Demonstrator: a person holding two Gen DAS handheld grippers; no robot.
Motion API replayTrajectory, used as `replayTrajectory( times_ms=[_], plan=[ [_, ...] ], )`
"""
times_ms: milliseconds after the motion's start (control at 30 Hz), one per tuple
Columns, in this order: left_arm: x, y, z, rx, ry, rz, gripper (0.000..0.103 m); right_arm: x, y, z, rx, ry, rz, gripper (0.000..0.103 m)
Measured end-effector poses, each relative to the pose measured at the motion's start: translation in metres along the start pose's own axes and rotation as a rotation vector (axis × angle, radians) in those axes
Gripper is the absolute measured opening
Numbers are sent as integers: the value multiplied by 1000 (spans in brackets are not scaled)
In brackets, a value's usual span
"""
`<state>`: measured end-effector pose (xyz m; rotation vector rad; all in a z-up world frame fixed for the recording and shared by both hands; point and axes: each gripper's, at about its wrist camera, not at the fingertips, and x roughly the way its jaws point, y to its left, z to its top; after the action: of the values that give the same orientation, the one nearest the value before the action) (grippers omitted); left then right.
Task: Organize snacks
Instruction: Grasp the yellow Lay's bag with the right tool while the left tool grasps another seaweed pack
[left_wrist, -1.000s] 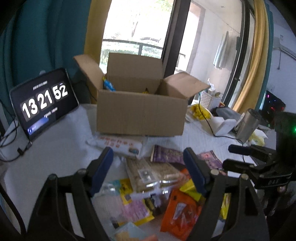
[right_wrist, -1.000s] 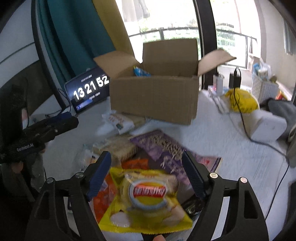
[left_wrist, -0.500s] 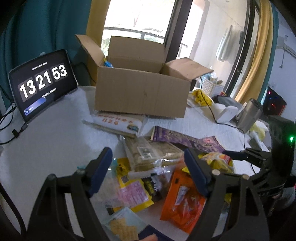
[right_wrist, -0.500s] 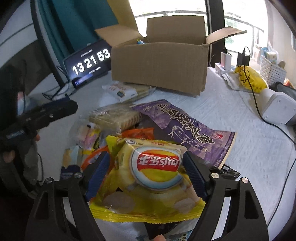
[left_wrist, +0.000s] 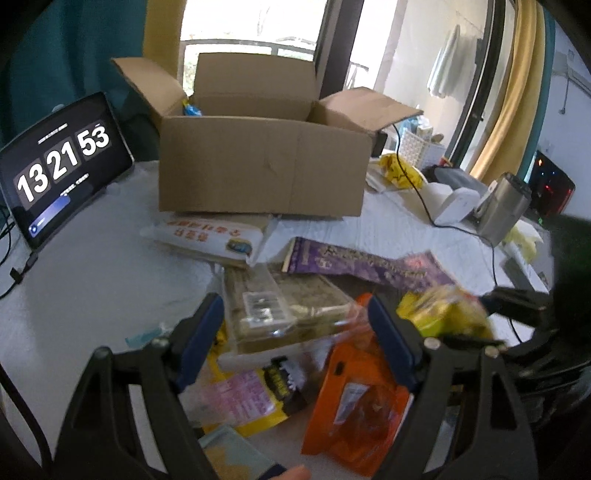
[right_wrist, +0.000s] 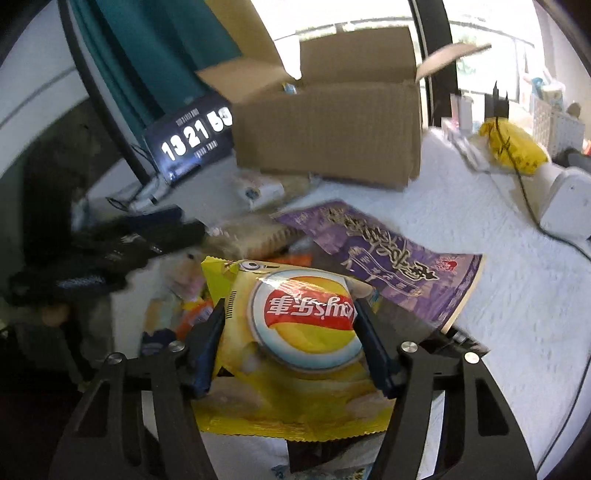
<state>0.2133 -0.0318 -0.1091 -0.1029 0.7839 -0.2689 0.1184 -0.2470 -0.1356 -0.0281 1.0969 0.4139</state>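
Now 1 yellow chip bag (right_wrist: 295, 332) sits between 2 blue pads (right_wrist: 207, 347).

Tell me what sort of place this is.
Likely a room in a home, used as a work table: curtains beside a balcony door, a cardboard box and loose snack packets on a white-covered table, and a tablet clock propped nearby.

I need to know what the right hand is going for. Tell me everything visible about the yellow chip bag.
The yellow chip bag is a glossy, puffed foil-like pouch with a round red, white and yellow logo that reads upside down in the right wrist view, and crimped end seams. It lies flat on top of the snack pile, partly over the purple packet. The right tongs straddle it and have just been closing; both blue pads sit against its sides.
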Motion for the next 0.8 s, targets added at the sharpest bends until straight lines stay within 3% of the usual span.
replayTrajectory(
  times_ms=[233, 333, 667, 800],
  plan=[
    [27, -12, 12, 11, 51, 22, 82, -35, -25, 20, 31, -121, -2, 68],
    [46, -13, 12, 17, 113, 53, 82, -43, -37, 25, 50, -155, -4, 68],
    [68, -4, 7, 7, 179, 94, 81, -50, -71, 29, 105, -189, -37, 68],
    [63, -4, 6, 28, 177, 89, 68, -52, -72, 29, 107, -201, -40, 68]
  ],
)
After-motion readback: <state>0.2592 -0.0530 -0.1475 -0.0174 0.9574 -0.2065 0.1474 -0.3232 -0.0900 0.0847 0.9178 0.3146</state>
